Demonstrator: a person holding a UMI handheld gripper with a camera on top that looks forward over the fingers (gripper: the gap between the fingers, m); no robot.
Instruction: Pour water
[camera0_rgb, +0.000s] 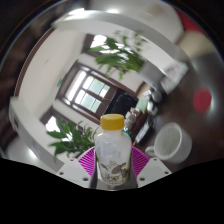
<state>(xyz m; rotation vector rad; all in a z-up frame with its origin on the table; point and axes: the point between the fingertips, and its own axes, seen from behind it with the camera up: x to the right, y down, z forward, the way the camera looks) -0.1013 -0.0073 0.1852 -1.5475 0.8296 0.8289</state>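
Observation:
A clear plastic bottle (112, 150) with a yellow cap (112, 122) and a printed label stands upright between my fingers. My gripper (113, 165) is shut on the bottle, both magenta pads (89, 162) pressing its sides. The bottle is lifted and blocks the middle of the view. A white cup or bowl (171, 143) sits beyond the fingers to the right, lower than the bottle's cap. Whether there is water in the bottle I cannot tell.
Leafy green plants stand behind the bottle, one low at the left (70, 138) and one high in the middle (120, 55). A window (90, 92) lies further back. A red object (203, 100) is at the far right.

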